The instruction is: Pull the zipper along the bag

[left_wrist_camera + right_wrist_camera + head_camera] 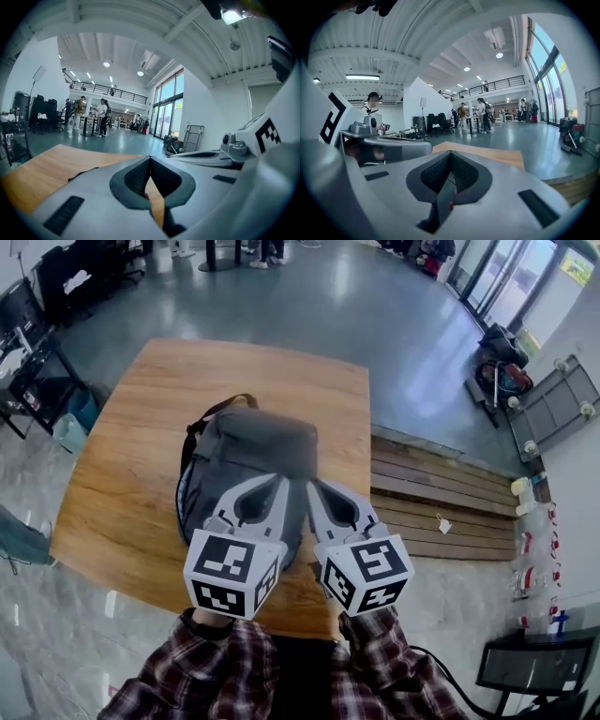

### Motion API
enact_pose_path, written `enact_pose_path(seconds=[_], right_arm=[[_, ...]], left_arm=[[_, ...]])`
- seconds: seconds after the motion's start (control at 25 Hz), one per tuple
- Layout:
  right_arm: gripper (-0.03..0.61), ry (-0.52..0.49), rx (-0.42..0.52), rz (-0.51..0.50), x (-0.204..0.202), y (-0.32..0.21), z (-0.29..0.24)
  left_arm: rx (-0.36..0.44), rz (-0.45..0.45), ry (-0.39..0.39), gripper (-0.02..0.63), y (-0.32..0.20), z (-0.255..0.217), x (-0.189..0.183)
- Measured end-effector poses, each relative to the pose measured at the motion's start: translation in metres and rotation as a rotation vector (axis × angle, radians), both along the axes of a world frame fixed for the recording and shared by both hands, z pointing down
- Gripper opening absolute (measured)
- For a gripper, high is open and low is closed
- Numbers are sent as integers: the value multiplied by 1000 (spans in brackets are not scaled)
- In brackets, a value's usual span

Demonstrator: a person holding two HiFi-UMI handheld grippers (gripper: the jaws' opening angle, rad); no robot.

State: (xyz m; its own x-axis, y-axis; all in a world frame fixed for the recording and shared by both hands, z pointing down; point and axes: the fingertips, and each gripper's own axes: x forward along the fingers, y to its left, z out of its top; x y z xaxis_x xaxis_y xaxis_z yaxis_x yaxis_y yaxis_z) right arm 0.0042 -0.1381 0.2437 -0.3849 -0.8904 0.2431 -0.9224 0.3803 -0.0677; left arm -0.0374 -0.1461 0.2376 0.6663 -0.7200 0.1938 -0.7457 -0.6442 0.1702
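So the grey backpack is lying flat on the wooden table, roughly in the middle, with its dark carry strap looping off the far left corner. I can't pick out the zipper itself from the head view.

Both tongs are sitting side by side over the near end of the bag, pointing away from the person. The left gripper is showing its jaws pinched together at the tips, with nothing between them, just a sliver of tabletop showing through the gap behind the tips in the left gripper view. The right gripper is doing the same: tips meeting, not gripping anything. The two are nearly touching each other at the tips. I can't tell whether either one is actually resting on the fabric or just hovering above it.

Plaid sleeves are poking in at the bottom. People are standing around way off in the hall.
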Motion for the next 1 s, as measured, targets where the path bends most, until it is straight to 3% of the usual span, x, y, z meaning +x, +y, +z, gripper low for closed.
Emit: enact_pose_path(seconds=[0.16,1.0], right_arm=[[9,22,26,-15,-5,9,-13],[9,5,37,-14,5,18,-16]], left_arm=[[40,9,0,8,9,-16,4],[82,-13,-16,8,18,-25,-1]])
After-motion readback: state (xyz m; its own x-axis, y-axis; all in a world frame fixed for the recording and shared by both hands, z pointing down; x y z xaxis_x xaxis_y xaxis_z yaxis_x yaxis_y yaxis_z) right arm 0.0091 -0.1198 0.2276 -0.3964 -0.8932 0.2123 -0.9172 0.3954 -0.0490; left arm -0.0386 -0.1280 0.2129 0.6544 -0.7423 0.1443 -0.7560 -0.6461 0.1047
